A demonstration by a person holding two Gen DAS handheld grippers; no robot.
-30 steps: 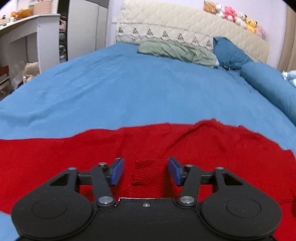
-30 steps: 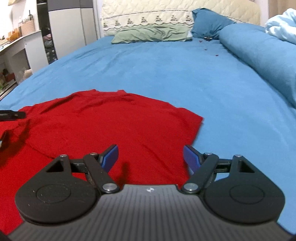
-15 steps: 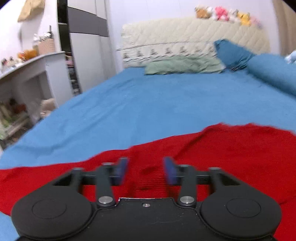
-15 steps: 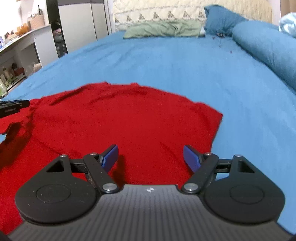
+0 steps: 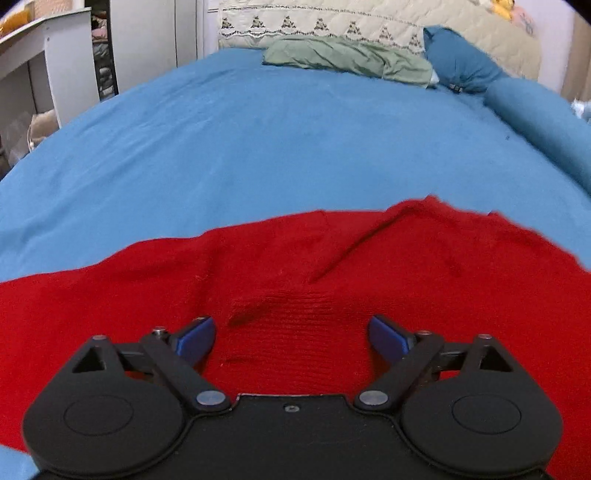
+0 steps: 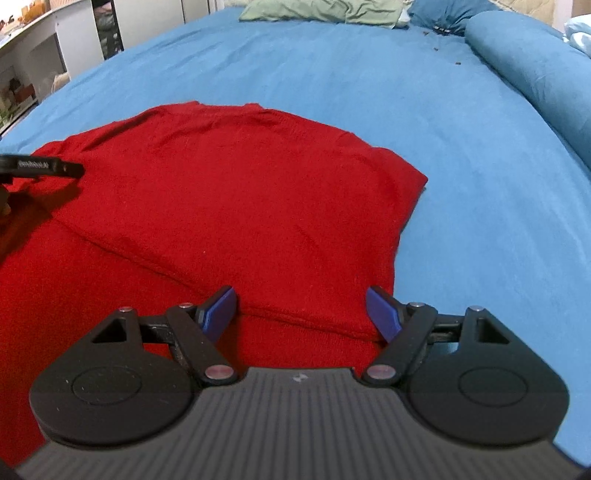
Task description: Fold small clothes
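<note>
A red knit sweater [image 5: 388,258] lies spread on the blue bed [image 5: 277,147]. In the left wrist view my left gripper [image 5: 291,334] is open, its blue pads [image 5: 195,334] on either side of a ribbed cuff-like part of the sweater, holding nothing. In the right wrist view the sweater [image 6: 240,192] has a part folded over itself, with a seam line running across. My right gripper [image 6: 301,308] is open just above the folded edge near the sweater's right side. The left gripper's black tip [image 6: 40,168] shows at the left edge.
A green pillow [image 5: 347,59], a dark blue pillow [image 5: 458,62] and a blue bolster [image 5: 539,122] lie by the quilted headboard [image 5: 369,26]. A white desk [image 5: 40,55] and a wardrobe [image 5: 155,33] stand left of the bed. Bare blue sheet stretches beyond the sweater.
My left gripper has opened wider, after narrowing half a second ago, and its view has swung back to the right. My right gripper has stayed open and moved closer over the sweater's folded edge.
</note>
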